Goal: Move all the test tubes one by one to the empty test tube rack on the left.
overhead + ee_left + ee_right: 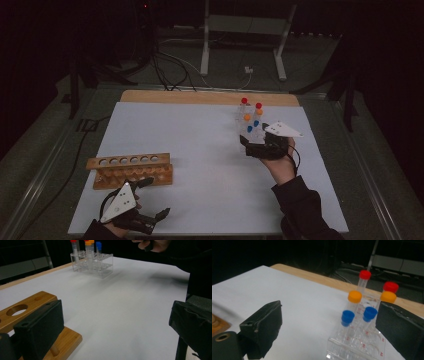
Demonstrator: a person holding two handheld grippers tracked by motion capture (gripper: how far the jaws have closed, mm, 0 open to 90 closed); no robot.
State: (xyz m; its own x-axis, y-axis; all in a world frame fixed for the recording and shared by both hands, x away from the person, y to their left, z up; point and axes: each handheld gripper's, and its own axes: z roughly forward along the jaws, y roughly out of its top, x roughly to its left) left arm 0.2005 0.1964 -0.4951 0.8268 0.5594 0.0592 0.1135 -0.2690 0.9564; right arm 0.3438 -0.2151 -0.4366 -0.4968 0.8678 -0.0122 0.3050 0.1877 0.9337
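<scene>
A white table [200, 150] is sitting on a grey floor [380, 165]. Beyond it, a white metal frame [245, 30] is standing, with black cables [167, 70] lying nearby.

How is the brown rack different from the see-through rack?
The wooden rack is brown and solid; the clear rack is see-through plastic. The wooden rack's holes are all empty; the clear rack holds six capped tubes: two red, two orange, two blue. The wooden rack sits by the left gripper; the clear rack sits by the right gripper. Both stand on the white table.
</scene>
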